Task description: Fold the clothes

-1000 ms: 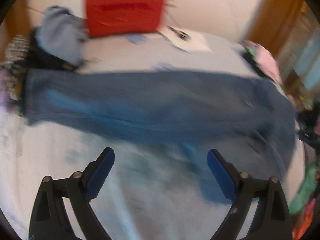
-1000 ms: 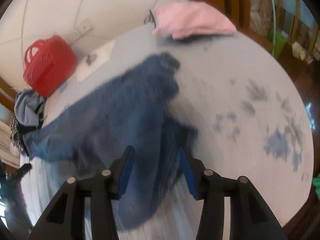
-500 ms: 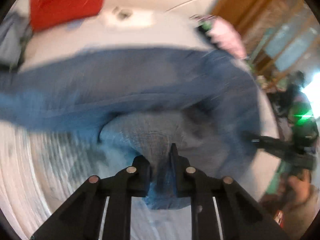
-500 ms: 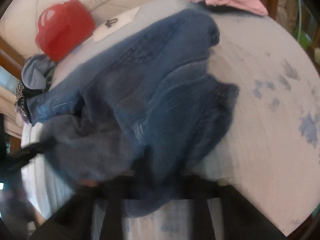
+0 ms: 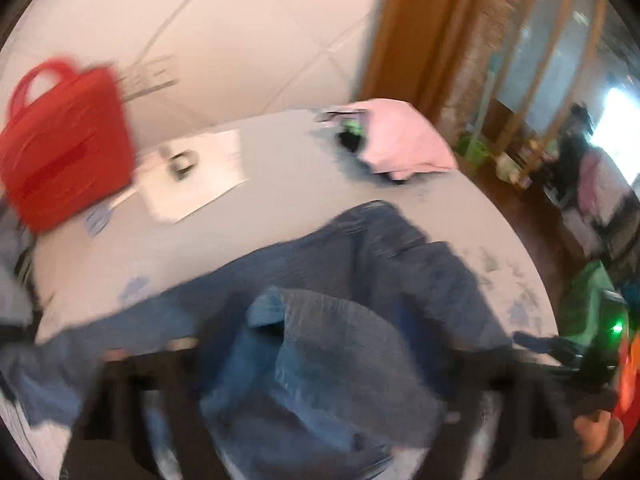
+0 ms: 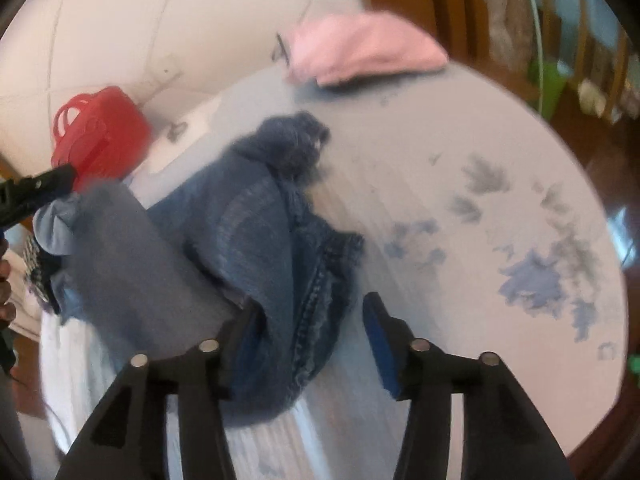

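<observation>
Denim jeans [image 6: 276, 236] lie crumpled in a heap on the round counter [image 6: 460, 128], which is covered in a pale cloth with blue flower prints. In the right wrist view, the right gripper [image 6: 308, 344] has its fingers parting: the left finger [image 6: 240, 332] lies against a hanging fold of the jeans, while the blue-padded right finger [image 6: 380, 344] stands clear of the cloth over bare counter. In the left wrist view, heavy blur smears the left gripper [image 5: 320, 380]; its fingers are spreading wide apart, with a fold of jeans lying loose between them, gripped by neither. Beyond the jeans sit a red bag [image 5: 64, 152], a white sheet of paper [image 5: 200, 176] and a folded pink garment [image 5: 404, 136].
</observation>
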A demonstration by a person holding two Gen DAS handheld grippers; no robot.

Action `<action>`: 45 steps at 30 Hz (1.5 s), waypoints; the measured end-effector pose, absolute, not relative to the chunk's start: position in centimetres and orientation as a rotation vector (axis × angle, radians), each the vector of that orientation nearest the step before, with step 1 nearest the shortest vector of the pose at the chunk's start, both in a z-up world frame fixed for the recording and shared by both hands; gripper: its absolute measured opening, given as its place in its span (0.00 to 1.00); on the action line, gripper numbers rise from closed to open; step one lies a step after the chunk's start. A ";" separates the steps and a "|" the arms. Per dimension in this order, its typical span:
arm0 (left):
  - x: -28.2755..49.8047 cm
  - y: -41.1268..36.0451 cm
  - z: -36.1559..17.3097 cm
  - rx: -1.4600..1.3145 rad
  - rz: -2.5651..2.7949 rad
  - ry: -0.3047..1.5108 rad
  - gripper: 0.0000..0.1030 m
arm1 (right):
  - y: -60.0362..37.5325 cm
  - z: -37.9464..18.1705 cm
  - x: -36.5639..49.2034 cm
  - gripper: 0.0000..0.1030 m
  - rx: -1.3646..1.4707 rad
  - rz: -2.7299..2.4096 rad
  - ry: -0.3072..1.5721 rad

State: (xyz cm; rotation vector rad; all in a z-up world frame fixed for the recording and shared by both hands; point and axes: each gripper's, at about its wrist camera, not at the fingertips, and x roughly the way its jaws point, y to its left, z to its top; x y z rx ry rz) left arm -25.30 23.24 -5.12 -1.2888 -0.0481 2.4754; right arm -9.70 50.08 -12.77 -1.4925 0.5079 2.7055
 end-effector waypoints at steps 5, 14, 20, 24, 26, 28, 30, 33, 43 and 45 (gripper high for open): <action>-21.4 15.6 -7.7 -1.401 2.595 -0.131 0.94 | 47.9 -11.8 -8.5 0.54 -1.558 2.789 0.471; -15.3 14.8 -18.2 -1.665 2.571 -0.257 0.70 | 46.9 -15.3 -9.0 0.54 -1.692 2.714 0.552; -14.1 18.5 -21.5 -1.756 2.508 -0.144 0.69 | 49.1 -15.7 -9.2 0.58 -1.647 2.639 0.610; -14.0 20.1 -21.3 -1.770 2.471 0.008 0.24 | 51.0 -16.6 -10.0 0.76 -1.624 2.578 0.683; -14.0 19.0 -20.7 -1.784 2.440 -0.065 0.03 | 51.3 -17.1 -10.6 0.79 -1.634 2.560 0.720; -13.4 17.1 -19.0 -1.755 2.480 -0.085 0.03 | 50.9 -17.1 -10.8 0.79 -1.649 2.574 0.744; -12.2 14.6 -16.3 -1.701 2.569 -0.029 0.03 | 49.8 -16.8 -11.0 0.79 -1.661 2.622 0.722; -10.5 9.2 -11.8 -1.641 2.710 -0.007 0.03 | 48.3 -16.7 -11.5 0.79 -1.684 2.659 0.675; -7.9 -14.4 -6.4 -1.912 3.159 0.091 0.03 | 48.0 -14.2 -11.4 0.79 -1.574 2.746 0.812; -8.0 -18.5 -8.9 -2.032 3.139 0.016 0.03 | 48.3 -14.1 -11.6 0.79 -1.558 2.716 0.794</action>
